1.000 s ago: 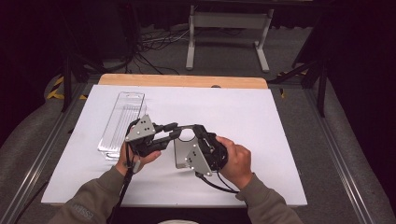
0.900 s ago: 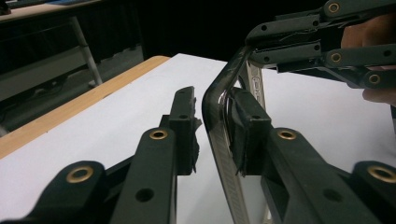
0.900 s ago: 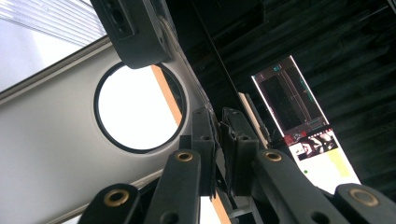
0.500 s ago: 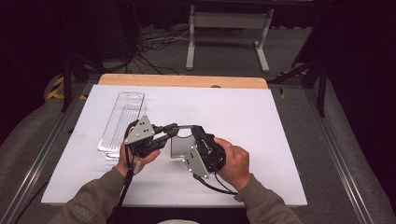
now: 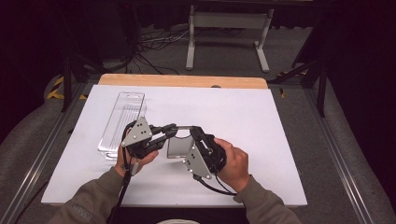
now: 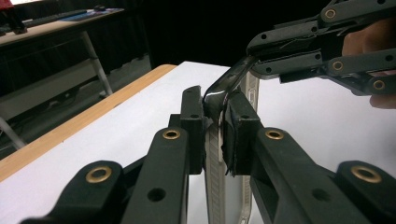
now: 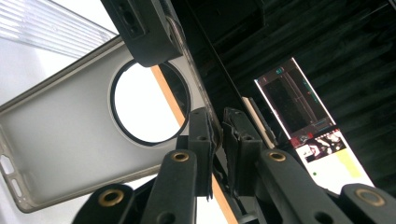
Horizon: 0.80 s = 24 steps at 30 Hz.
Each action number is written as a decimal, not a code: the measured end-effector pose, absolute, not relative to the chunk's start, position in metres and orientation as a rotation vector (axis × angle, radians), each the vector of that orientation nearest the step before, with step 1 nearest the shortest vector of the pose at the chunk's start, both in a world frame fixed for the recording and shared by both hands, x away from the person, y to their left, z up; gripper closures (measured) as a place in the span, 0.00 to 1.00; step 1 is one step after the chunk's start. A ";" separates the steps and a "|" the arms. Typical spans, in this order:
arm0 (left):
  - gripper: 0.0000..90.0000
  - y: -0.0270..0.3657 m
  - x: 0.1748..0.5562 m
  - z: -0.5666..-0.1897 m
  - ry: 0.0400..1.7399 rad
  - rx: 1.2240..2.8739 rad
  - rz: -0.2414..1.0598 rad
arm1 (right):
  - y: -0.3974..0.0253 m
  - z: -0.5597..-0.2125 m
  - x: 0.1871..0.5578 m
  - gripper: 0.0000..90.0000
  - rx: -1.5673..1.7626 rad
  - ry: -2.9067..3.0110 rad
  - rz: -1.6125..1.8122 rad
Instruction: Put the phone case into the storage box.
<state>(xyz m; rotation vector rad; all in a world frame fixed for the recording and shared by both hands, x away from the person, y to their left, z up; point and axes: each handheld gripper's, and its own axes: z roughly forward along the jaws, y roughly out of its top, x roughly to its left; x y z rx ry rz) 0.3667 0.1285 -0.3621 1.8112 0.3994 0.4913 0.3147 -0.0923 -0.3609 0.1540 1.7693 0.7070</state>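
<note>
A translucent grey phone case (image 5: 180, 147) with a large round hole is held just above the white table (image 5: 261, 121), between the two grippers. My left gripper (image 5: 173, 130) is shut on one edge of the case (image 6: 215, 158), its tips (image 6: 215, 100) pinching the rim. My right gripper (image 5: 194, 133) is shut on the same thin rim close by (image 7: 218, 119). The right gripper view looks into the case's inner face (image 7: 60, 121), with the left gripper's jaw block (image 7: 144, 32) clamped above the hole. In the left gripper view, the rim bends darkly up toward the right gripper (image 6: 261, 53).
A long clear plastic tray (image 5: 122, 123) lies on the table's left side, just beyond the left hand. A wooden strip (image 5: 182, 80) runs along the far edge. A metal stand (image 5: 224, 28) and cables sit on the floor behind.
Both grippers keep hold of the case. The hands and case have shifted only slightly, and the case has tilted a little.
</note>
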 end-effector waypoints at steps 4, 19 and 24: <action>0.89 0.130 0.365 -0.361 0.391 1.811 0.495 | -0.096 -0.358 0.315 0.87 0.197 1.787 0.767; 0.89 0.139 0.366 -0.357 0.409 1.783 0.497 | -0.111 -0.353 0.319 0.70 0.305 1.863 0.965; 0.89 0.141 0.366 -0.356 0.412 1.767 0.500 | -0.115 -0.355 0.325 0.62 0.355 1.896 1.039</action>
